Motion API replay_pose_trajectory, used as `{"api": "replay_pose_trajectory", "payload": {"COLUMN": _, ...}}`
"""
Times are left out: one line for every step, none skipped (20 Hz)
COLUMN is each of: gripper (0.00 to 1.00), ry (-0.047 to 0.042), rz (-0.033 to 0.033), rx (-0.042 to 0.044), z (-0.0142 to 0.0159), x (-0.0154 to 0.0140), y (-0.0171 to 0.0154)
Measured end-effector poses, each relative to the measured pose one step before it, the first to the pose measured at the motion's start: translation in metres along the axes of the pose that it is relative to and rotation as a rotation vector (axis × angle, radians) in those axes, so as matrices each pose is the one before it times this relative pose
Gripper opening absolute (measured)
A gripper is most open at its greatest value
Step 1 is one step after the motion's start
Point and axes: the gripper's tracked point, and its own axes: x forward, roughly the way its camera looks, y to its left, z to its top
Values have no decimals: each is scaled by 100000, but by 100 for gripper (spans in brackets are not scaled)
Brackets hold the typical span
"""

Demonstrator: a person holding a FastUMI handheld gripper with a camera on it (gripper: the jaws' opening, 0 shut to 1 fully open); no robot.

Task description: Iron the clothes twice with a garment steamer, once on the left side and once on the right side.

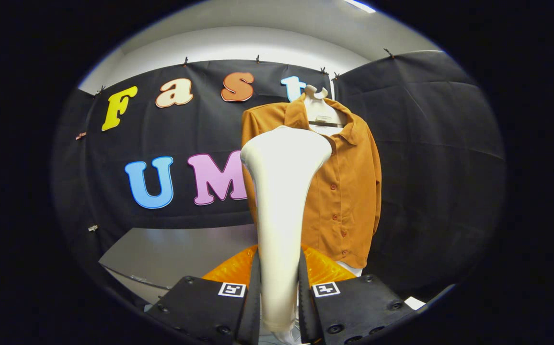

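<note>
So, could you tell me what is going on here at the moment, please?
A hand-held gripper is shut on the handle of a white garment steamer, both fingers pressing its sides. The steamer head is raised in front of an orange shirt hanging on a hanger by the booth wall. Whether it touches the fabric is unclear.

White garment steamer (281, 201) held upright between the jaws, head overlapping hanging orange button-up shirt (349, 191) just beyond.
</note>
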Motion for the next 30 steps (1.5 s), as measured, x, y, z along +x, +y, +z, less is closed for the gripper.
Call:
{"api": "replay_pose_trajectory", "payload": {"gripper": 36, "ry": 275, "rz": 3098, "rx": 873, "z": 38, "x": 1006, "y": -494}}
{"api": "replay_pose_trajectory", "payload": {"gripper": 36, "ry": -90, "rz": 3033, "rx": 572, "z": 135, "x": 1007, "y": -496}}
{"api": "replay_pose_trajectory", "payload": {"gripper": 36, "ry": -208, "rz": 2411, "rx": 328, "z": 110, "x": 881, "y": -655}}
{"api": "replay_pose_trajectory", "payload": {"gripper": 36, "ry": -210, "rz": 1906, "rx": 613, "z": 181, "x": 968, "y": -698}}
{"api": "replay_pose_trajectory", "payload": {"gripper": 36, "ry": -57, "rz": 1681, "rx": 1116, "z": 153, "x": 1020, "y": -671}}
{"api": "replay_pose_trajectory", "payload": {"gripper": 36, "ry": 248, "rz": 1522, "rx": 1485, "z": 193, "x": 942, "y": -547}}
{"api": "replay_pose_trajectory", "payload": {"gripper": 36, "ry": 213, "rz": 1574, "rx": 1582, "z": 139, "x": 825, "y": -393}}
{"api": "replay_pose_trajectory", "payload": {"gripper": 36, "ry": 287, "rz": 1508, "rx": 1401, "z": 101, "x": 894, "y": -323}}
{"api": "replay_pose_trajectory", "payload": {"gripper": 36, "ry": 16, "rz": 1406, "rx": 950, "z": 65, "x": 786, "y": -278}}
{"api": "replay_pose_trajectory", "payload": {"gripper": 36, "ry": -371, "rz": 1540, "rx": 40, "z": 151, "x": 697, "y": -184}}
{"api": "replay_pose_trajectory", "payload": {"gripper": 36, "ry": -298, "rz": 1628, "rx": -660, "z": 61, "x": 580, "y": -149}}
{"api": "replay_pose_trajectory", "payload": {"gripper": 36, "ry": -104, "rz": 1894, "rx": -828, "z": 55, "x": 586, "y": -84}}
{"api": "replay_pose_trajectory", "payload": {"gripper": 36, "ry": 4, "rz": 2037, "rx": -327, "z": 43, "x": 586, "y": 50}}
{"api": "replay_pose_trajectory", "payload": {"gripper": 36, "ry": 557, "rz": 1816, "rx": 18, "z": -61, "x": 646, "y": 58}}
{"api": "replay_pose_trajectory", "payload": {"gripper": 36, "ry": 1181, "rz": 1515, "rx": 476, "z": -249, "x": 659, "y": -54}}
{"api": "replay_pose_trajectory", "payload": {"gripper": 36, "ry": 902, "rz": 1300, "rx": 947, "z": -369, "x": 533, "y": -149}}
{"api": "replay_pose_trajectory", "payload": {"gripper": 36, "ry": 1050, "rz": 623, "rx": 923, "z": -329, "x": 446, "y": -253}}
{"api": "replay_pose_trajectory", "payload": {"gripper": 36, "ry": 1030, "rz": -60, "rx": 485, "z": -429, "x": 361, "y": -350}}
{"api": "replay_pose_trajectory", "payload": {"gripper": 36, "ry": 1009, "rz": -416, "rx": 100, "z": -577, "x": 258, "y": -482}}
{"api": "replay_pose_trajectory", "payload": {"gripper": 36, "ry": 1177, "rz": -294, "rx": 172, "z": -551, "x": 268, "y": -373}}
{"api": "replay_pose_trajectory", "payload": {"gripper": 36, "ry": 1179, "rz": 1, "rx": 290, "z": -588, "x": 143, "y": -230}}
{"api": "replay_pose_trajectory", "payload": {"gripper": 36, "ry": 1488, "rz": -95, "rx": 165, "z": -664, "x": 205, "y": -276}}
{"api": "replay_pose_trajectory", "payload": {"gripper": 36, "ry": 1508, "rz": -146, "rx": 100, "z": -654, "x": 144, "y": -300}}
{"api": "replay_pose_trajectory", "payload": {"gripper": 36, "ry": 1269, "rz": -182, "rx": 145, "z": -559, "x": 169, "y": -148}}
{"api": "replay_pose_trajectory", "payload": {"gripper": 36, "ry": 1278, "rz": -238, "rx": -142, "z": -503, "x": 168, "y": -229}}
{"api": "replay_pose_trajectory", "payload": {"gripper": 36, "ry": 1111, "rz": -349, "rx": -181, "z": -491, "x": 102, "y": -178}}
{"api": "replay_pose_trajectory", "payload": {"gripper": 36, "ry": 1229, "rz": -501, "rx": -149, "z": -608, "x": 53, "y": -349}}
{"api": "replay_pose_trajectory", "payload": {"gripper": 36, "ry": 1188, "rz": -505, "rx": 88, "z": -555, "x": 37, "y": -296}}
{"api": "replay_pose_trajectory", "payload": {"gripper": 36, "ry": 1381, "rz": -508, "rx": 223, "z": -747, "x": 184, "y": -366}}
{"api": "replay_pose_trajectory", "payload": {"gripper": 36, "ry": 1410, "rz": -402, "rx": 213, "z": -520, "x": 279, "y": -191}}
